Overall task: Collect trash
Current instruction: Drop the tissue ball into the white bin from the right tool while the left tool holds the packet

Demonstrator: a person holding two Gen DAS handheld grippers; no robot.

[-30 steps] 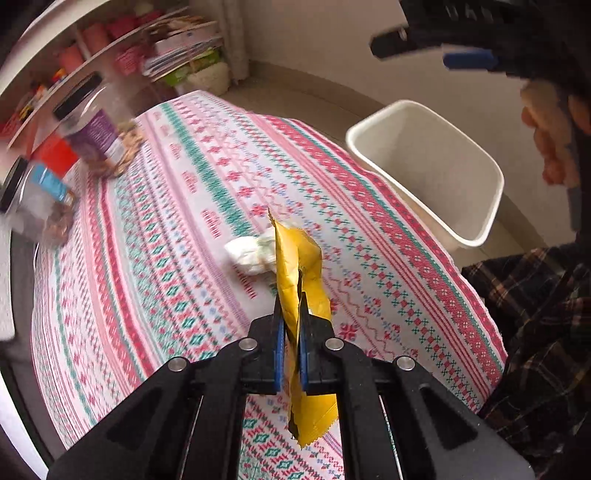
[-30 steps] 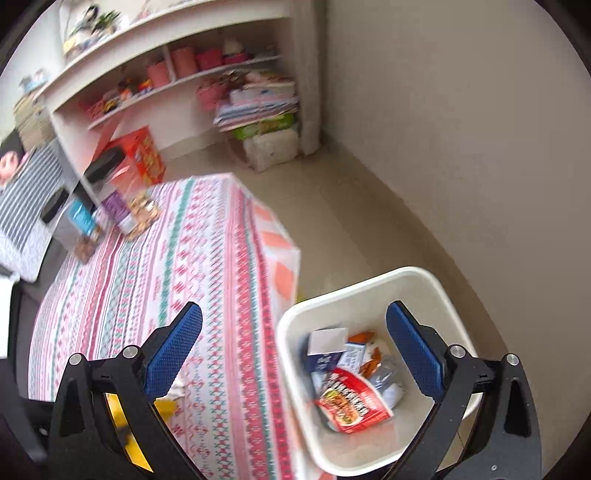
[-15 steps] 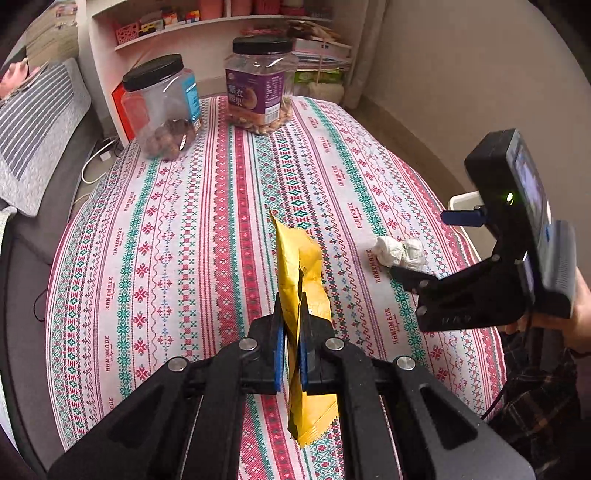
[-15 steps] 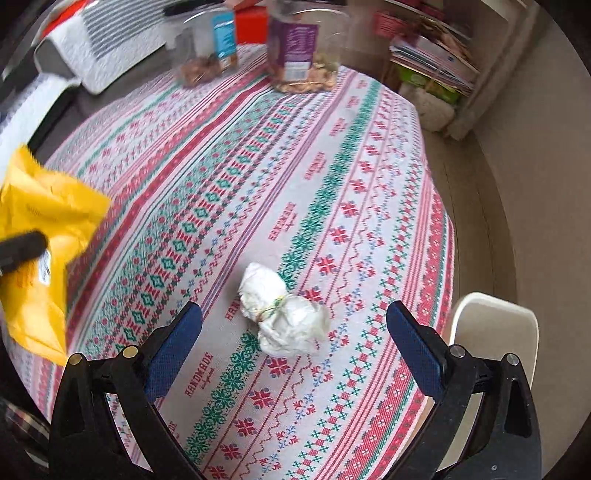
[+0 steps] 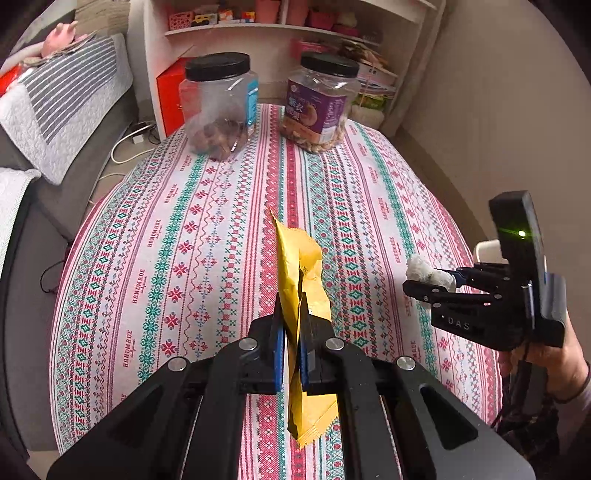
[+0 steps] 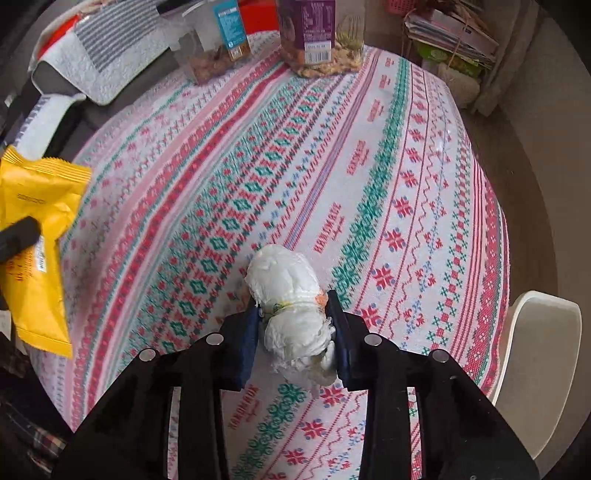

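My left gripper [image 5: 291, 328] is shut on a yellow snack wrapper [image 5: 301, 280] and holds it upright above the patterned tablecloth [image 5: 207, 229]. The wrapper also shows at the left edge of the right wrist view [image 6: 33, 236]. My right gripper [image 6: 293, 325] is shut on a crumpled white tissue wad [image 6: 288, 295], just above the cloth. From the left wrist view the right gripper [image 5: 439, 282] sits at the right with the tissue wad [image 5: 424, 271] sticking out of its tips. The white trash bin [image 6: 535, 350] stands beside the table's right edge.
Two clear jars with black lids, one blue-labelled [image 5: 219, 107] and one purple-labelled [image 5: 319, 101], stand at the table's far end. A white shelf unit [image 5: 280, 33] is behind them. A grey sofa with a striped blanket [image 5: 55, 103] lies left of the table.
My right gripper swung from over the bin to the table, came down on the tissue wad and closed on it. The left gripper turned toward the jars, still holding the wrapper.
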